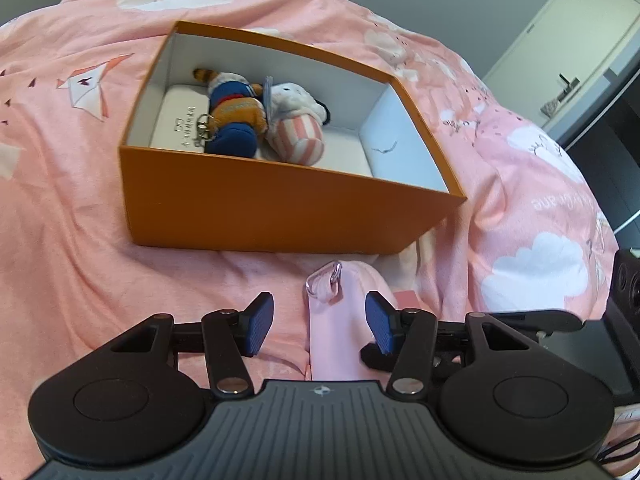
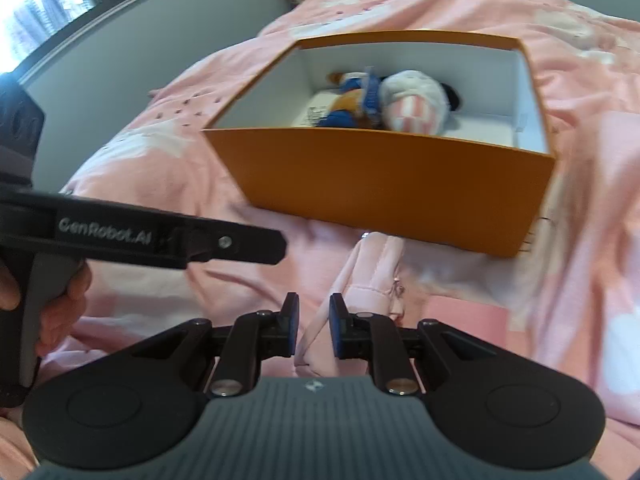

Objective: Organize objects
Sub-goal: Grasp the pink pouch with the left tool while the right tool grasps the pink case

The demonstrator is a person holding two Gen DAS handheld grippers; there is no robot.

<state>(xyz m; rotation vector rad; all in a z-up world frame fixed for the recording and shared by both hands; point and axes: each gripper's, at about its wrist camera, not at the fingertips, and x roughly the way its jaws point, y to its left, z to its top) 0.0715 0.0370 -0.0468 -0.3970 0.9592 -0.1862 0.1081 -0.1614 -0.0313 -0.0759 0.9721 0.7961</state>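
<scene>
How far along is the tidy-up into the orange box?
Done: two plush toys, a blue-and-orange one and a pink-striped one, lie in the orange box on a flat white item. In hand: the right gripper is closed on a pink fabric pouch; the left gripper is open around it. Left: lift the pouch into the box.

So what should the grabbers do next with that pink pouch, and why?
Probably lift the pink pouch and carry it over the wall of the orange box. The right gripper looks pinched on its fabric, the pouch lies on the bed just in front of the box, and two plush toys are already inside.
</scene>
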